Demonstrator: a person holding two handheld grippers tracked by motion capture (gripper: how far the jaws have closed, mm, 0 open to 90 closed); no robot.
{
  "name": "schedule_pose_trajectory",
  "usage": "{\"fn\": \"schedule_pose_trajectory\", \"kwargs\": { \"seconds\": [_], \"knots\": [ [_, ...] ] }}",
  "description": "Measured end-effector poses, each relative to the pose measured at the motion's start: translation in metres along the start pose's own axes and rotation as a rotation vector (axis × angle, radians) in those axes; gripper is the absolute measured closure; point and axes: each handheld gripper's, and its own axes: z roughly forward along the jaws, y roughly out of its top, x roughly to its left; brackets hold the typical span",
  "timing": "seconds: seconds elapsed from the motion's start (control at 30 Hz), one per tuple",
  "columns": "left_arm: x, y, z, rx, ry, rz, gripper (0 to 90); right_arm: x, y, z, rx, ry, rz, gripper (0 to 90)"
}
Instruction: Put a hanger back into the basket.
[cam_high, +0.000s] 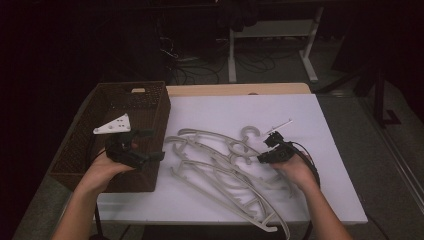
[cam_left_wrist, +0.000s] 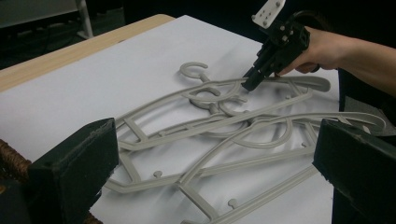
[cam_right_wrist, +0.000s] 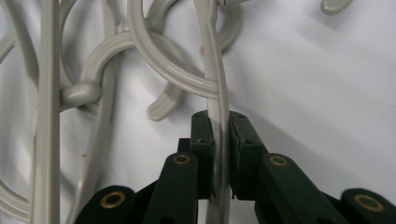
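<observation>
Several grey plastic hangers (cam_high: 220, 165) lie tangled in a pile on the white sheet (cam_high: 300, 115). My right gripper (cam_high: 262, 157) is at the pile's right side, shut on the thin arm of one hanger (cam_right_wrist: 212, 56), which runs up between its jaws (cam_right_wrist: 219, 126). In the left gripper view the right gripper (cam_left_wrist: 268, 65) points down onto the pile (cam_left_wrist: 210, 135). My left gripper (cam_high: 152, 145) hovers over the right part of a brown wicker basket (cam_high: 150, 100), open, its jaws (cam_left_wrist: 215, 140) wide apart with nothing between them.
The basket (cam_left_wrist: 9, 158) stands at the table's left edge. A wooden table edge (cam_high: 235, 90) shows beyond the white sheet. Desk legs and cables (cam_high: 240, 60) lie on the dark floor behind the table.
</observation>
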Motion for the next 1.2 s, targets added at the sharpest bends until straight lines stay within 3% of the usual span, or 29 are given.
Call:
{"fn": "schedule_pose_trajectory", "kwargs": {
  "seconds": [0.23,0.33,0.57,0.73,1.07,1.2],
  "knots": [
    [-0.01,0.014,0.008,0.005,0.015,0.013,0.0,-0.017,0.003,-0.018,-0.035,0.015,-0.019,81.2],
    [-0.015,0.021,0.017,0.011,0.017,0.019,0.0,-0.021,0.003,-0.025,-0.049,0.022,-0.049,81.2],
    [-0.031,0.043,0.052,0.04,-0.009,0.066,0.0,-0.028,-0.002,-0.041,-0.077,0.019,-0.073,81.2],
    [-0.038,0.051,0.083,0.073,-0.032,0.089,0.0,-0.033,-0.006,-0.056,-0.104,0.023,-0.081,81.3],
    [-0.031,0.05,0.14,0.163,-0.023,0.121,0.9,-0.036,-0.011,-0.079,-0.139,0.063,-0.122,81.2],
    [-0.024,0.046,0.156,0.198,-0.01,0.138,6.9,-0.033,-0.009,-0.081,-0.145,0.087,-0.14,81.3]
  ]
}}
